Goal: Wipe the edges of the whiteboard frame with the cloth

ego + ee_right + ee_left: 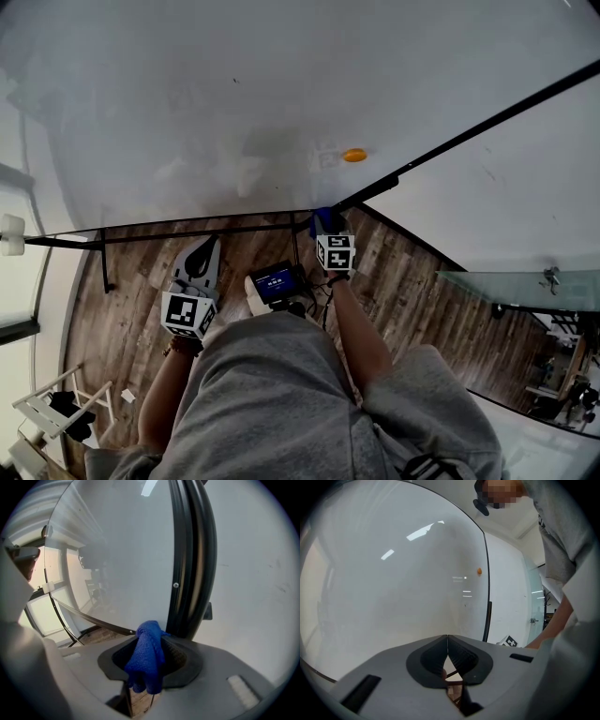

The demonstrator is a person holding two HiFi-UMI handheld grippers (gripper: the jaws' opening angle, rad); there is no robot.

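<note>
Right gripper (pixel 151 637) fingers pinch 1 blue cloth (pixel 146 660) at lower corner of 1 whiteboard (pixel 234 94) frame (pixel 190 564). Left gripper (pixel 447 637) fingers pressed together, empty. Wood floor (pixel 131 309).

Bright, even indoor light — ceiling-lamp glare streaks the whiteboard (pixel 393 583), fisheye edges bend and darken.

Looking down on dark wood-plank floor (pixel 131 319), spreading across the whole lower area. Seeing plain white wall (pixel 525 178) rising on the right. Noting greenish glass panel (pixel 506 286) with a metal handle (pixel 551 277) standing just past that wall. Spotting white slatted rack (pixel 42 412) sitting on the floor at lower left. Catching ceiling-light streaks (pixel 423 530) reflecting high up in left gripper view. Getting bright daylight through window panes (pixel 40 613) at far left in right gripper view
</note>
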